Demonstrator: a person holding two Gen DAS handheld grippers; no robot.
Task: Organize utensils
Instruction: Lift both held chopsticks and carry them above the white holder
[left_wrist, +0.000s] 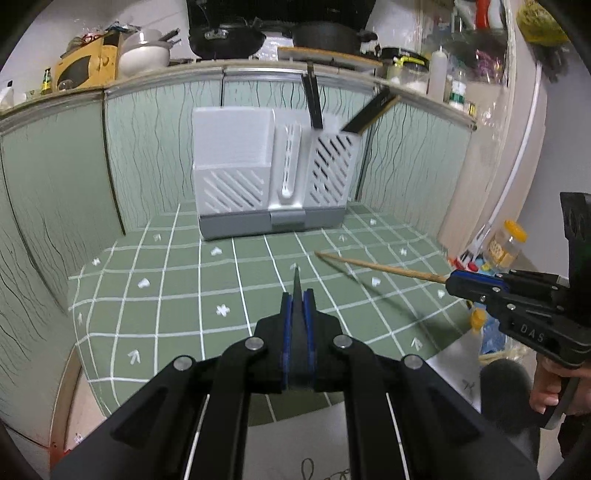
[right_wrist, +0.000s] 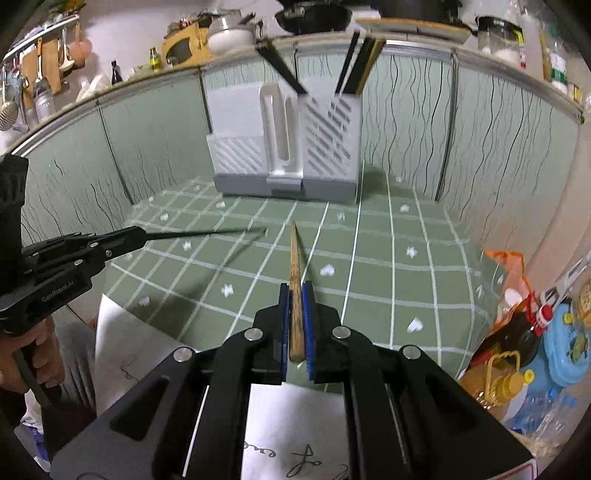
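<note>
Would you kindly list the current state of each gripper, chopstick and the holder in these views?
Left gripper: shut on dark chopstick, lifted off the mat.
Right gripper: shut on wooden chopstick, lifted off the mat.
Utensil holder: upright; right compartment holds dark chopsticks leaning out.
Green mat: flat, no utensils resting on it.

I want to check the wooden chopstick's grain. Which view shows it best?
The right wrist view: the wooden chopstick lies close up, clamped in the right claw. The left wrist view shows it farther off, blurred.
</note>
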